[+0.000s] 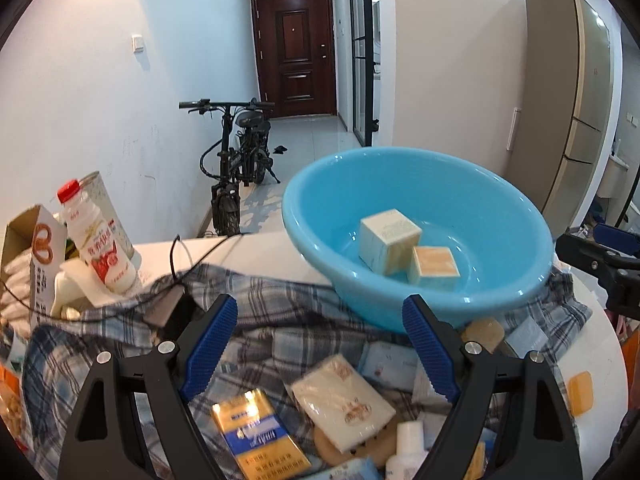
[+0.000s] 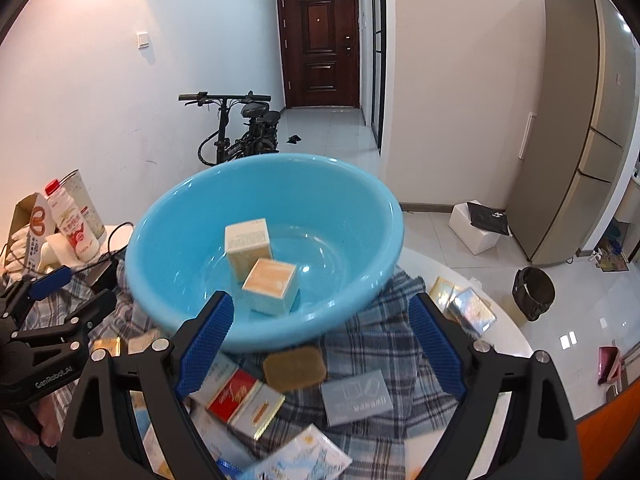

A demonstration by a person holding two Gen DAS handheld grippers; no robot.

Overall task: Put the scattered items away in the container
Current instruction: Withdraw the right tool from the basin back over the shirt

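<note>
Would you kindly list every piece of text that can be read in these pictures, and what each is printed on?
"GenRobot.AI": on the left gripper, along its black arm.
Chinese print on the milk bottle: too blurred to read.
Print on the yellow-and-blue packet, the red packet and the boxes in the blue basin: unreadable.

We see a dark red door [image 2: 318, 46] ending the white-walled hallway, a folding bicycle [image 2: 240, 132] parked before it.

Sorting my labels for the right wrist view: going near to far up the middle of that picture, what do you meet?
Red pack → brown soap → basin rim → bicycle → door.
</note>
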